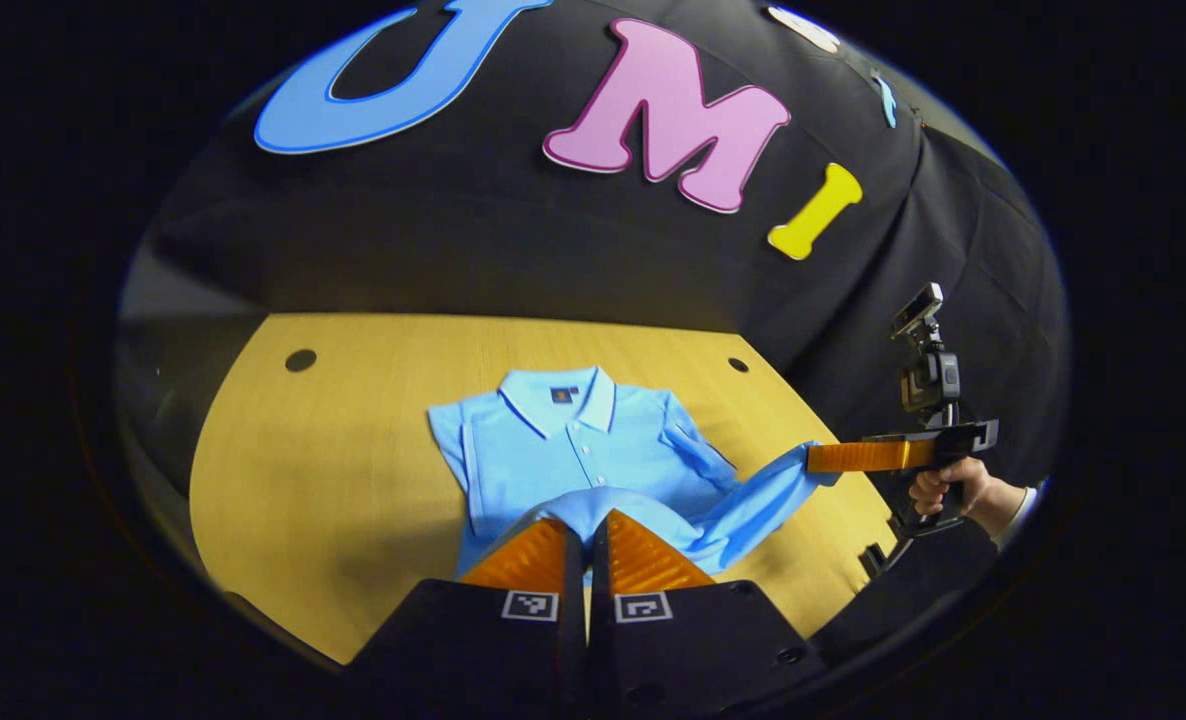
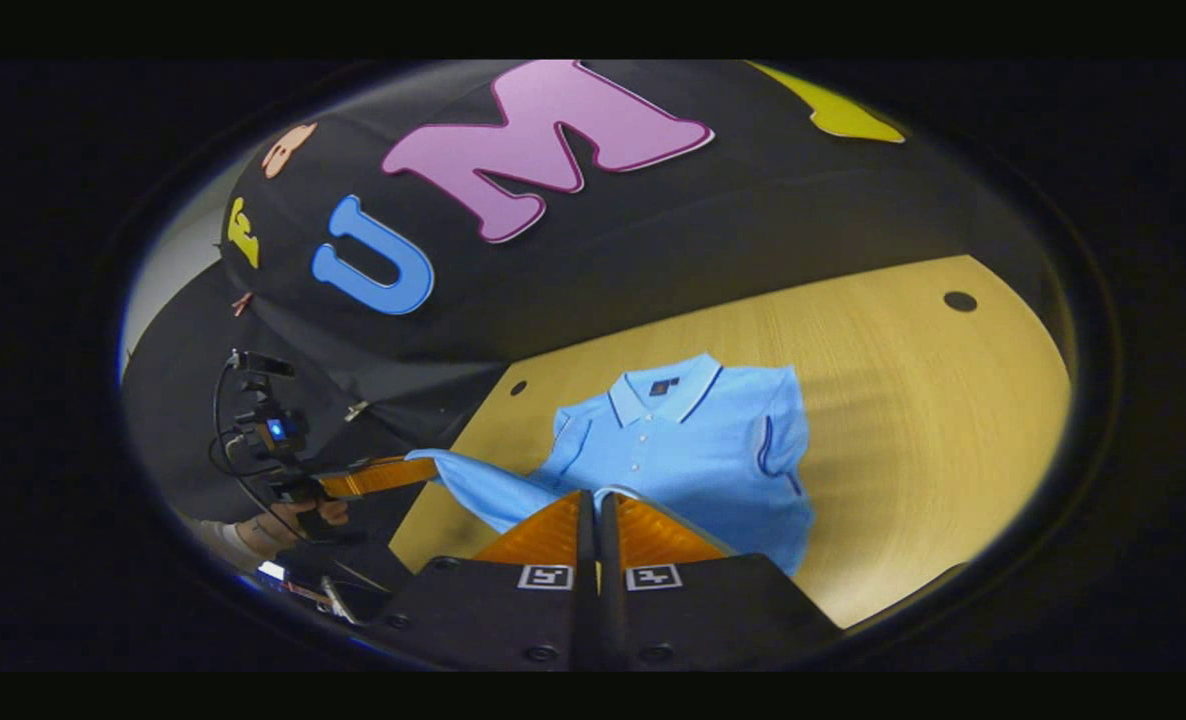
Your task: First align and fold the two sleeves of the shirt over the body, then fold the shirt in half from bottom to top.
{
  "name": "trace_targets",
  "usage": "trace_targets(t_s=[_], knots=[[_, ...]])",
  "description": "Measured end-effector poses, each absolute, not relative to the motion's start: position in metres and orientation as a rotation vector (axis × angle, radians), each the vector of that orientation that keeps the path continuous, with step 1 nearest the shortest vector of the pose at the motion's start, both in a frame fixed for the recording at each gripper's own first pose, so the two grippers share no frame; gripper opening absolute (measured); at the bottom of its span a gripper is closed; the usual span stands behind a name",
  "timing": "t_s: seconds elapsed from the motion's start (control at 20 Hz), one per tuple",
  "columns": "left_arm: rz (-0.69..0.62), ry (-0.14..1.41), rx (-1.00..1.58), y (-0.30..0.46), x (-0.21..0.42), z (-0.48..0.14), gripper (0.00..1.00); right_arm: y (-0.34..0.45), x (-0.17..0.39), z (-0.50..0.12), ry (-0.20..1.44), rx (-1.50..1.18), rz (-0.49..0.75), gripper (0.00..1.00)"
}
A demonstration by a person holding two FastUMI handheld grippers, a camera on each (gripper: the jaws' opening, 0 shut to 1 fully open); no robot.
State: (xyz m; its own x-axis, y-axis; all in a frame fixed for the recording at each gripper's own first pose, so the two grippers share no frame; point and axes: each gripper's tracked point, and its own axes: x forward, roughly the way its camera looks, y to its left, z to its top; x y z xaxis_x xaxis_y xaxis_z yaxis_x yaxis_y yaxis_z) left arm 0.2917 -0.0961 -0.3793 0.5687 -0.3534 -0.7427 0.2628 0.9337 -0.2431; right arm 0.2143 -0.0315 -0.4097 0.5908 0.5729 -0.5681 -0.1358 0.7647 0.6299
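- The worktop (image 1: 333,470) carries the light blue shirt (image 1: 573,440), lying front up with its collar (image 1: 565,392) toward the booth wall and its hem toward the grippers; its long axis runs from the near edge away to the collar.
- Both sleeves look already turned in over the body, so I judge the bottom-to-top fold to be the step in hand.
- The hem (image 1: 753,500) is lifted off the worktop and stretched sideways between the two grippers, so the fold line lies across the shirt, ahead of both pairs of jaws.
- The left gripper (image 1: 587,545) has its jaws pinched narrow on one hem corner.
- The right gripper (image 2: 596,520) likewise has its jaws nearly closed on the other hem corner.
- The collar lies straight ahead of both, neither hand clearly nearer, so both corners should travel forward together.
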Motion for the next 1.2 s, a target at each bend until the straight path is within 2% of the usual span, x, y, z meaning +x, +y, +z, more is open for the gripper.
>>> trace_targets(t_s=[0.05, 0.1, 0.2, 0.25, 0.3, 0.35, 0.4, 0.45, 0.5, 0.55, 0.6, 0.7, 0.75, 0.8, 0.85, 1.0, 1.05, 1.1, 1.15, 1.2], knots=[[-0.341, 0.880, -0.103, -0.094, 0.317, -0.383, 0.06, -0.038, 0.240, -0.415, 0.826, 0.548, 0.420, 0.09], [-0.312, 0.869, -0.106, -0.092, 0.341, -0.387, 0.06, -0.040, 0.267, -0.417, 0.816, 0.529, 0.406, 0.04], [-0.244, 0.870, -0.118, -0.086, 0.381, -0.406, 0.06, -0.047, 0.312, -0.434, 0.801, 0.503, 0.368, 0.04], [-0.212, 0.867, -0.117, -0.084, 0.399, -0.416, 0.06, -0.051, 0.331, -0.444, 0.802, 0.498, 0.349, 0.09], [-0.189, 0.868, -0.108, -0.082, 0.415, -0.429, 0.06, -0.054, 0.349, -0.456, 0.803, 0.493, 0.326, 0.04], [-0.160, 0.874, -0.099, -0.079, 0.429, -0.442, 0.06, -0.057, 0.365, -0.468, 0.807, 0.483, 0.306, 0.04], [-0.128, 0.883, -0.104, -0.075, 0.439, -0.455, 0.06, -0.059, 0.379, -0.481, 0.814, 0.472, 0.287, 0.09], [-0.101, 0.897, -0.127, -0.073, 0.449, -0.467, 0.06, -0.064, 0.392, -0.494, 0.820, 0.455, 0.263, 0.09], [-0.069, 0.913, -0.150, -0.070, 0.459, -0.479, 0.06, -0.066, 0.403, -0.509, 0.836, 0.444, 0.244, 0.04], [-0.040, 0.938, -0.164, -0.067, 0.460, -0.493, 0.11, -0.069, 0.412, -0.523, 0.853, 0.427, 0.218, 0.04], [-0.017, 0.969, -0.152, -0.063, 0.462, -0.507, 0.06, -0.068, 0.416, -0.538, 0.876, 0.410, 0.212, 0.05], [0.004, 1.027, -0.045, -0.050, 0.467, -0.534, 0.10, -0.062, 0.422, -0.560, 0.912, 0.343, 0.200, 0.00], [0.005, 1.041, 0.004, -0.045, 0.471, -0.540, 0.29, -0.060, 0.420, -0.567, 0.935, 0.320, 0.204, 0.05], [0.008, 1.040, 0.025, -0.043, 0.471, -0.537, 0.36, -0.060, 0.415, -0.575, 0.954, 0.303, 0.204, 0.13], [0.011, 1.032, 0.015, -0.043, 0.474, -0.533, 0.48, -0.062, 0.411, -0.575, 0.964, 0.295, 0.210, 0.02], [0.044, 0.990, 0.025, -0.029, 0.475, -0.511, 0.84, -0.069, 0.405, -0.562, 0.932, 0.243, 0.241, 0.55], [0.040, 0.970, 0.048, -0.026, 0.472, -0.497, 0.96, -0.073, 0.401, -0.550, 0.897, 0.205, 0.253, 0.64], [0.030, 0.935, 0.076, -0.026, 0.469, -0.479, 0.98, -0.076, 0.397, -0.535, 0.860, 0.162, 0.264, 0.93], [0.013, 0.899, 0.094, -0.031, 0.468, -0.466, 0.97, -0.082, 0.394, -0.515, 0.815, 0.114, 0.264, 0.88], [-0.011, 0.863, 0.105, -0.037, 0.458, -0.442, 0.97, -0.084, 0.389, -0.492, 0.772, 0.081, 0.262, 0.98]])
